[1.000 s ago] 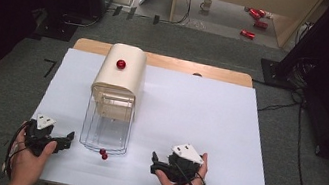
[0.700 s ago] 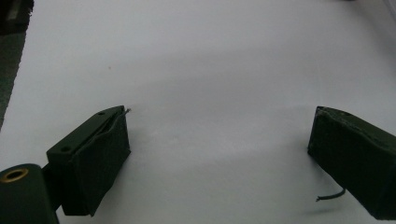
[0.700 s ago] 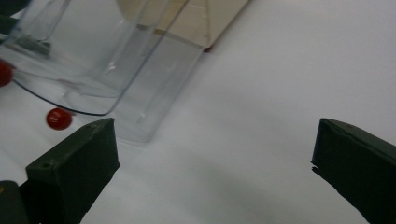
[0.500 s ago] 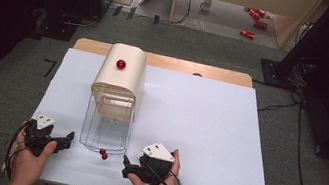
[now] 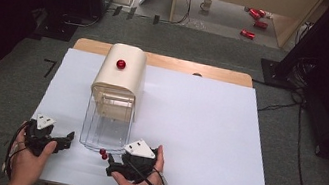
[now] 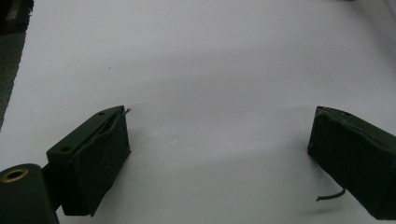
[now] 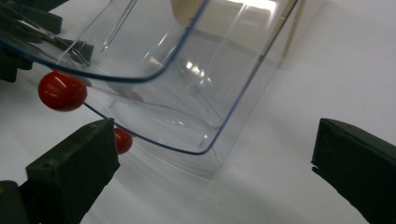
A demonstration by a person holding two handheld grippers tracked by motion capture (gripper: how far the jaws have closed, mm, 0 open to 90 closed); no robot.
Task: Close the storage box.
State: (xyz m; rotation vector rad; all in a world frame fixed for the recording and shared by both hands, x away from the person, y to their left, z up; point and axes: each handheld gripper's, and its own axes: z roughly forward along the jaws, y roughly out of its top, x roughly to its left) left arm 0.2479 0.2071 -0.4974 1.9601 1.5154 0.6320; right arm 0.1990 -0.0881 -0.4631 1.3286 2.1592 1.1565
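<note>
Black fingers of the right gripper [image 5: 111,169] stand spread and empty, having slid leftward since a second ago to face the clear drawer [image 5: 106,131], so a grasp at its red knob [image 5: 103,152] seems likely next. Resting at the near left of the white worktop [image 5: 204,145], the left gripper [image 5: 68,138] gapes, unmoved. Beyond, the cream box [image 5: 122,75] carries that drawer, apparently empty.

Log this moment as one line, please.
left gripper: open, idle | right gripper: open, near red knob | clear drawer: pulled out
</note>
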